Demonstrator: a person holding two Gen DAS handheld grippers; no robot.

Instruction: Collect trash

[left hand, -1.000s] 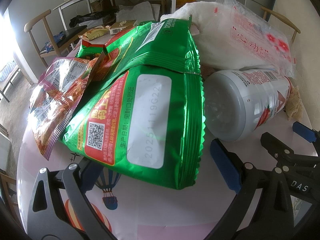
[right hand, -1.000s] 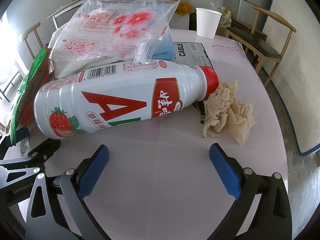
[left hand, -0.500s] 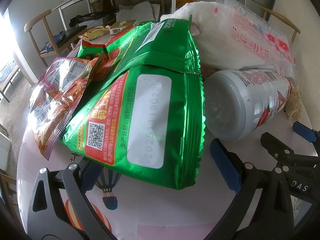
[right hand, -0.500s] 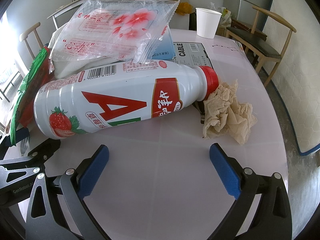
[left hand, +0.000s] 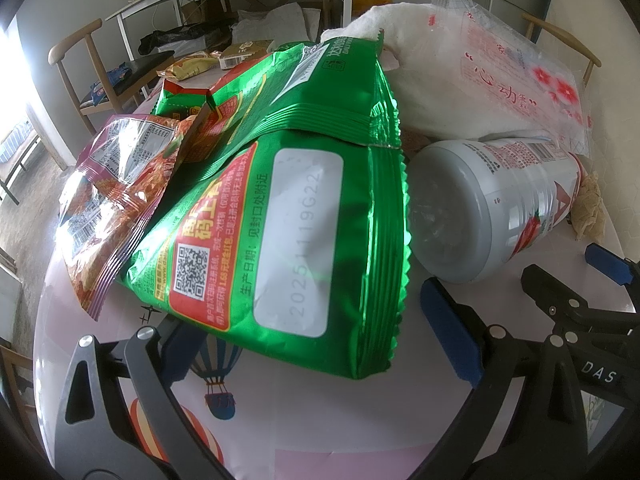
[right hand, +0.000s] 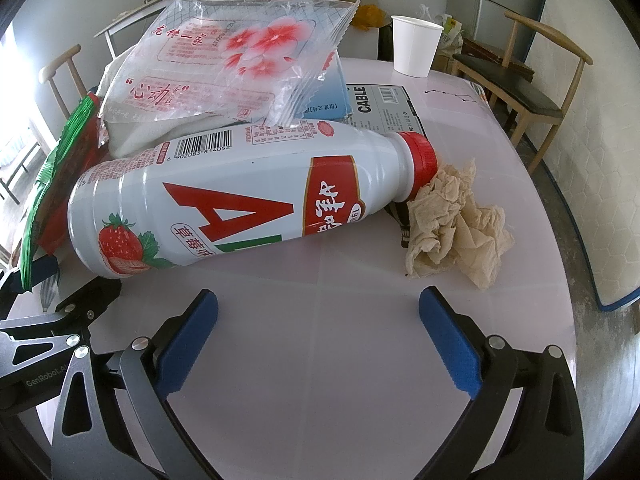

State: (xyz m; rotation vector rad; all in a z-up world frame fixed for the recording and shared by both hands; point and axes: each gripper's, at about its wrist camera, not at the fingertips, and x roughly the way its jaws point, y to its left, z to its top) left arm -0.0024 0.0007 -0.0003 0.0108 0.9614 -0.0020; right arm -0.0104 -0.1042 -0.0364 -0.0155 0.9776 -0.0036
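A big green snack bag [left hand: 304, 232] lies in front of my left gripper [left hand: 304, 328], which is open; the bag's near corner sits between the fingers and covers the left pad. Beside it on the left lies a red-purple wrapper [left hand: 108, 200]. A white strawberry-drink bottle [right hand: 240, 204] with a red cap lies on its side, also seen from its base as the bottle [left hand: 480, 208]. A crumpled brown tissue [right hand: 452, 224] rests by the cap. My right gripper [right hand: 316, 320] is open over bare table, short of the bottle and holding nothing.
A clear flowered plastic bag [right hand: 224, 68] over white cloth is piled behind the bottle. A flat "CABLE" box [right hand: 380, 108] and a white paper cup [right hand: 414, 46] sit farther back on the round pink table [right hand: 320, 360]. A wooden chair [right hand: 532, 92] stands to the right.
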